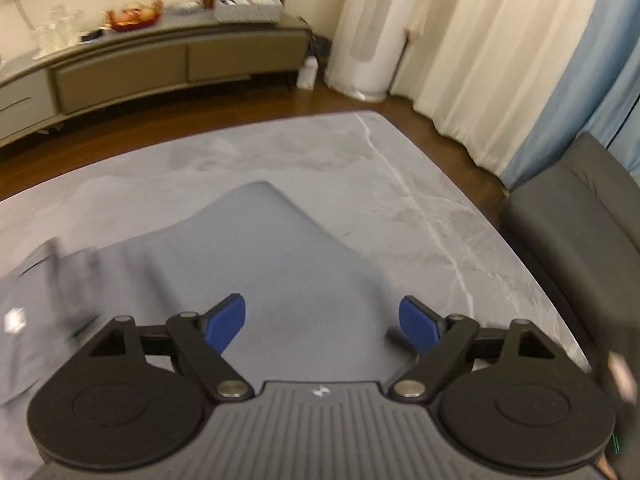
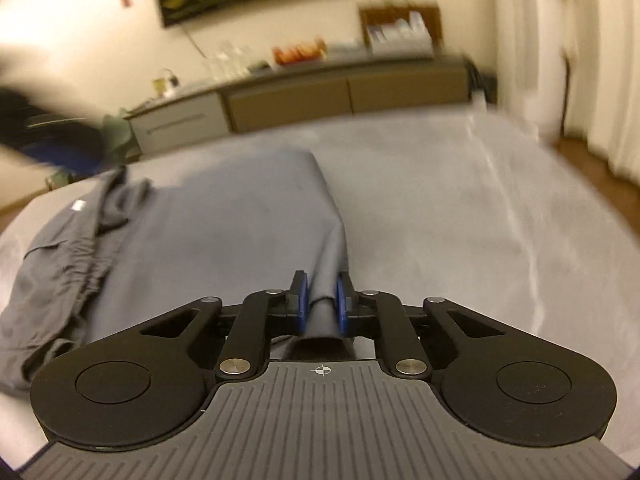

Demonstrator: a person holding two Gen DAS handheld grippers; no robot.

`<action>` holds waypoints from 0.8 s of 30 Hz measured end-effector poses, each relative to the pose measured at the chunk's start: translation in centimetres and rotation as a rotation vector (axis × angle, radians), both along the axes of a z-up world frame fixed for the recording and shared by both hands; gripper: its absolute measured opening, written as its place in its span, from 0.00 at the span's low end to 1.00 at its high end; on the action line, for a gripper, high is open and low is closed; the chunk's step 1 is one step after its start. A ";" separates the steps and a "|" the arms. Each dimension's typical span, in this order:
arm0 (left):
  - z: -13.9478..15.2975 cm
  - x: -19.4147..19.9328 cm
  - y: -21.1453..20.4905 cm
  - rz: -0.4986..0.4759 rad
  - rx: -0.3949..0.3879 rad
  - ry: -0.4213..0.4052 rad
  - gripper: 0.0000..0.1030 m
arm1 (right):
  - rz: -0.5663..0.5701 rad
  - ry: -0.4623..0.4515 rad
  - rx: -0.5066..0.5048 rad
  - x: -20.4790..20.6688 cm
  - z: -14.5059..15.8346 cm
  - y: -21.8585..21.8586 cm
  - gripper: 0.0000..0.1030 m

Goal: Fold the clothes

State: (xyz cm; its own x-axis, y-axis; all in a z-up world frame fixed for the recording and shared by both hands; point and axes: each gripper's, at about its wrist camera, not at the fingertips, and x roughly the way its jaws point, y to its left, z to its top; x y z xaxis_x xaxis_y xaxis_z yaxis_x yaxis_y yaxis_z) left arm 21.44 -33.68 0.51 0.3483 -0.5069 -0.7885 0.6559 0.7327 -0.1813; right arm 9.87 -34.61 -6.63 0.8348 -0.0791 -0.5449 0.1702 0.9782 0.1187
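Note:
Grey trousers lie spread on the grey marble table. My left gripper hovers just above the cloth, its blue pads wide apart with nothing between them. In the right wrist view the same grey trousers stretch away from me, their gathered waistband at the left. My right gripper is shut on a bunched end of the trouser leg, which runs up between the blue pads. A blurred dark shape at the far left of the right wrist view may be the other gripper.
A dark sofa stands to the right of the table. Beyond it are a long low sideboard with clutter on top, a white tower unit and curtains. Wooden floor surrounds the table.

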 end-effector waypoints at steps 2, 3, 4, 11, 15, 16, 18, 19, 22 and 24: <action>-1.2 0.7 -3.1 -0.030 0.060 0.002 0.84 | 0.064 -0.049 -0.077 -0.7 1.4 2.4 0.10; -2.0 1.0 -4.5 -0.040 0.099 0.000 0.84 | 0.095 -0.066 -0.110 -0.9 1.8 3.5 0.10; -2.8 1.2 -5.4 -0.050 0.160 -0.016 0.84 | 0.126 -0.082 -0.135 -1.3 2.2 4.6 0.10; -5.0 1.0 -4.1 -0.099 0.268 -0.067 0.21 | 0.265 -0.136 -0.107 -2.0 3.3 7.7 0.14; -0.2 0.8 5.7 -0.039 0.045 -0.050 0.18 | 0.387 -0.222 0.089 -3.6 5.3 7.1 0.62; 1.2 0.7 8.8 -0.018 -0.010 -0.052 0.18 | 0.430 -0.243 0.147 -4.0 5.8 7.0 0.67; 3.2 0.8 15.9 0.049 -0.119 -0.049 0.17 | 0.485 -0.265 0.200 -4.3 6.1 7.8 0.72; 3.5 1.2 20.0 0.099 -0.162 -0.040 0.18 | 0.505 -0.261 0.212 -4.2 6.0 8.5 0.72; -0.1 3.8 29.7 0.294 -0.230 0.039 0.38 | 0.571 -0.194 0.219 -2.7 4.5 12.0 0.72; -2.3 2.9 32.8 0.389 -0.275 0.045 0.48 | 0.624 -0.147 0.198 -1.2 3.1 15.9 0.71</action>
